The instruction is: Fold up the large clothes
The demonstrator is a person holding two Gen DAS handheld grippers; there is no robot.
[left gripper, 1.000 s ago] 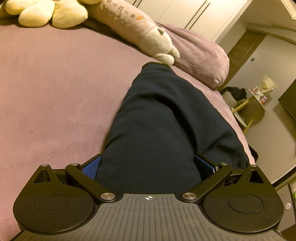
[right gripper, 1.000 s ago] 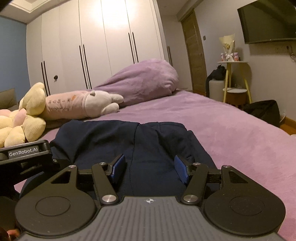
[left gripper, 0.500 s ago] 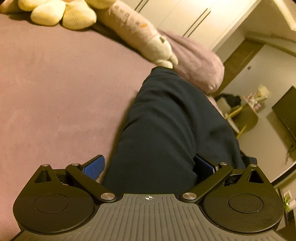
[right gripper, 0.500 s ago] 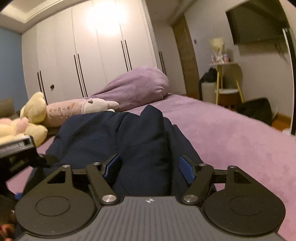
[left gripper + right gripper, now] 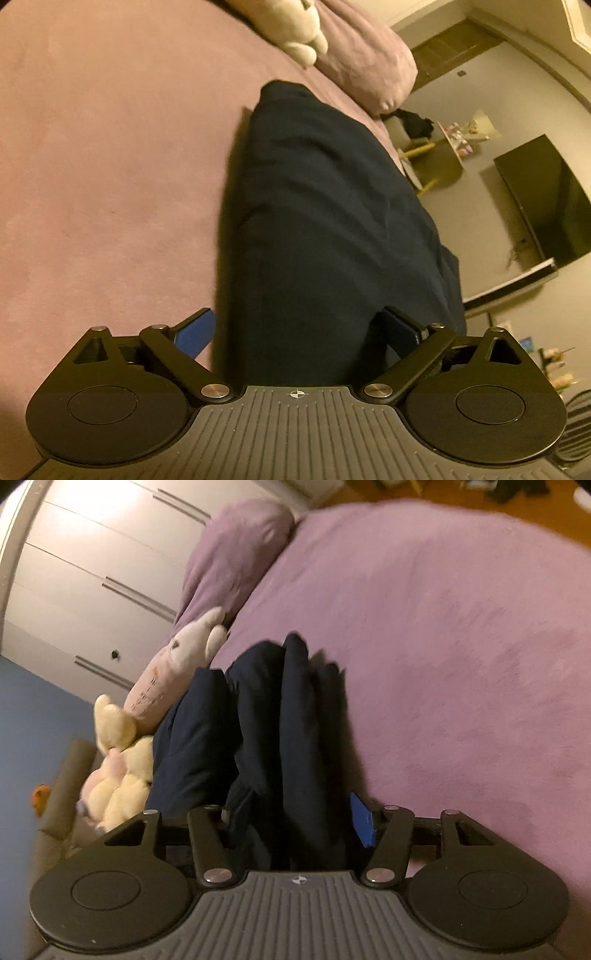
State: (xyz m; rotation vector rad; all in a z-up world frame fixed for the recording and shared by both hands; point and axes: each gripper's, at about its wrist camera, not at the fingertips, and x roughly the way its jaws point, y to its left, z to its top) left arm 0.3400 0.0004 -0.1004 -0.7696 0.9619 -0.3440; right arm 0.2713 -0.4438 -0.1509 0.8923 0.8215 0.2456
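The right gripper (image 5: pixel 295 823) is closing around a thick bunch of the navy garment (image 5: pixel 258 720) at lower centre; whether its pads already press is unclear. The left gripper (image 5: pixel 299 332) stands wide, closing slightly, with the garment's (image 5: pixel 325 221) fold between its fingers but the left blue pad (image 5: pixel 195 332) clear of it. If either bite catches only the outer layers, the stacked folds could slide apart. The purple bed (image 5: pixel 461 646) lies open to the right; the plush toys (image 5: pixel 122 768) crowd the garment's left edge.

Purple bed (image 5: pixel 461 635); white wardrobe (image 5: pixel 92 572); wall television (image 5: pixel 546 206); yellow-legged side table (image 5: pixel 439 162).
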